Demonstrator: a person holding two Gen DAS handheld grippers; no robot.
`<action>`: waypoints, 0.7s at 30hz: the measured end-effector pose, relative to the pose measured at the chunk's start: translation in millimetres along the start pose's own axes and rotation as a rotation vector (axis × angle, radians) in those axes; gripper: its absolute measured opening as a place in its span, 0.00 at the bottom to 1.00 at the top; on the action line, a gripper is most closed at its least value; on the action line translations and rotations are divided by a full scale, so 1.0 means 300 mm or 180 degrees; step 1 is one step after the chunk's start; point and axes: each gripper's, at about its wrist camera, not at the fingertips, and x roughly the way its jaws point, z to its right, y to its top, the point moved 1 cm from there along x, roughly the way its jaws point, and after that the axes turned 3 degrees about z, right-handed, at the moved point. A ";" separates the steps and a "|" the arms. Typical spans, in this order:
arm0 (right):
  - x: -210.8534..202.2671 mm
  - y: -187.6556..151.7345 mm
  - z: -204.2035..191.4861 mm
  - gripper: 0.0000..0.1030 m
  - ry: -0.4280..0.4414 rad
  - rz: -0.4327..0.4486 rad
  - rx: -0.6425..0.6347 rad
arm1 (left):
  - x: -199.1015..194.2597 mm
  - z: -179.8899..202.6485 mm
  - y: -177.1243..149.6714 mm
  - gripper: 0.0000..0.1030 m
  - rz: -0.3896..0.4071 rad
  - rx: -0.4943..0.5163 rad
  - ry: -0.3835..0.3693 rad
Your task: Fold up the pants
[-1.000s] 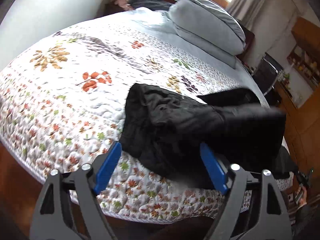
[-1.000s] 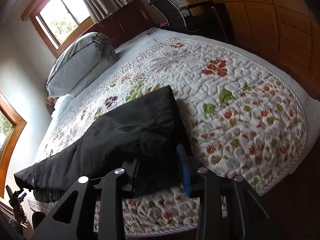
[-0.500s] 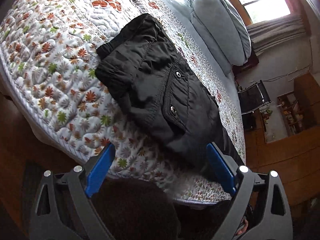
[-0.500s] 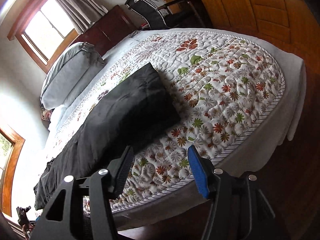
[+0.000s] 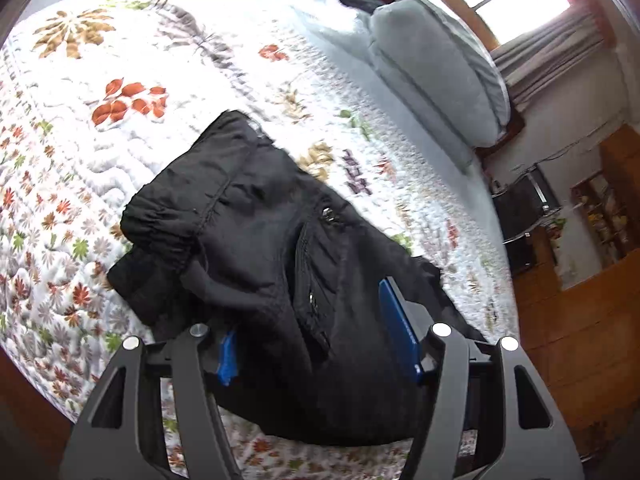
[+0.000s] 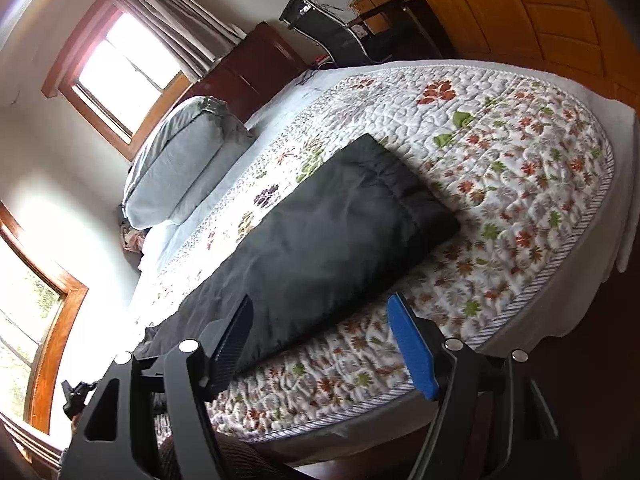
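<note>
Black pants lie on a floral quilted bed, waistband end toward the upper left in the left wrist view. My left gripper is open, its blue pads on either side of the bunched fabric at the near edge; the left pad is half hidden by cloth. In the right wrist view the pants lie flat as a long dark strip, with the leg end at the upper right. My right gripper is open and empty, hovering over the bed's near edge beside the pants.
A grey pillow lies at the head of the bed, which also shows in the right wrist view. A black chair and wooden cabinets stand beyond the bed. Windows are on the far and left walls.
My left gripper has moved in onto the near part of the pants, and fabric now lies between its pads. My right gripper has come slightly closer to the pants and stays open.
</note>
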 end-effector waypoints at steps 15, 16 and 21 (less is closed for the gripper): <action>0.085 -0.028 0.045 0.84 -0.0136 -0.0068 0.0439 | -0.351 -0.098 -0.229 0.97 0.0777 -0.0241 0.0557; 0.086 -0.027 0.059 0.84 -0.0138 -0.0047 0.0490 | -0.349 -0.070 -0.231 0.97 0.0769 -0.0179 0.0533; 0.106 0.008 0.118 0.74 0.0087 0.0148 0.0792 | -0.276 0.109 -0.220 0.97 0.0750 0.0255 0.0424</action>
